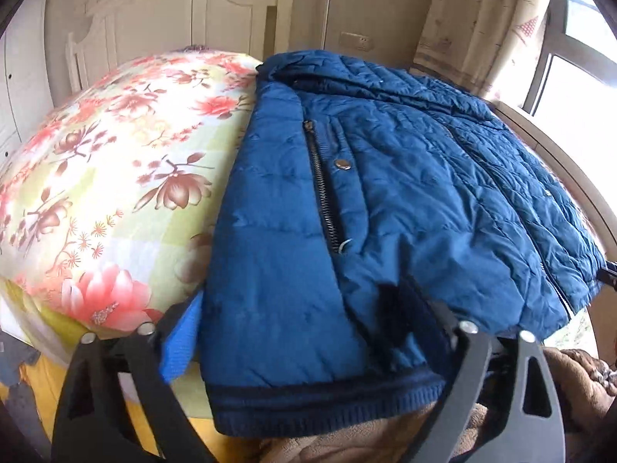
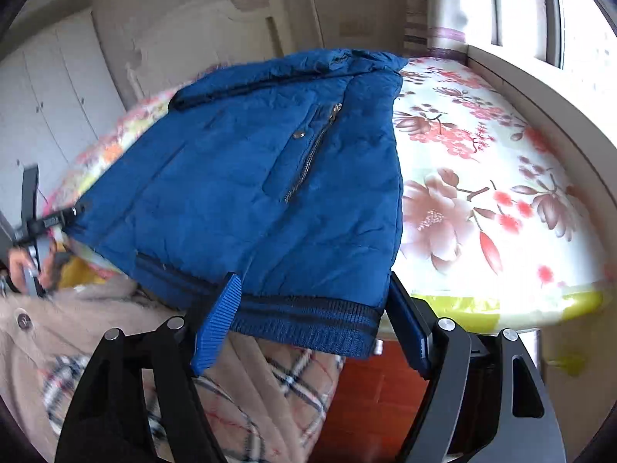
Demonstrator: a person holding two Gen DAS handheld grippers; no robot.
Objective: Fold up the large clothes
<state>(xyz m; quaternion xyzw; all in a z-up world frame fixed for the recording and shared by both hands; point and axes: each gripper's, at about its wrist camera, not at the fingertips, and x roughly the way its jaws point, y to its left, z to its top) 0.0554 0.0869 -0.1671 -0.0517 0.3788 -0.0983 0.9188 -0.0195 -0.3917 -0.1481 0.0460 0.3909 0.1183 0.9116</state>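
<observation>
A blue padded jacket (image 1: 385,177) with a zip and snap buttons lies spread on the bed, its ribbed hem (image 1: 327,405) hanging over the near edge. My left gripper (image 1: 304,328) straddles the hem's left corner. Its left blue pad (image 1: 181,339) stands just beside the jacket's edge, and the right finger is mostly hidden under the fabric. In the right wrist view the jacket (image 2: 250,177) has its right hem corner (image 2: 308,324) between the fingers of my right gripper (image 2: 312,289), one blue pad (image 2: 216,324) lying against the hem. Both grippers stand wide.
The bed has a floral sheet (image 1: 115,177) and a white headboard (image 1: 173,11). A window (image 1: 578,77) and a wooden ledge (image 2: 540,88) run along the right. A person's beige coat with plaid lining (image 2: 96,308) is close below; a hand (image 2: 23,270) grips the other tool. A red floor (image 2: 370,386) shows beneath.
</observation>
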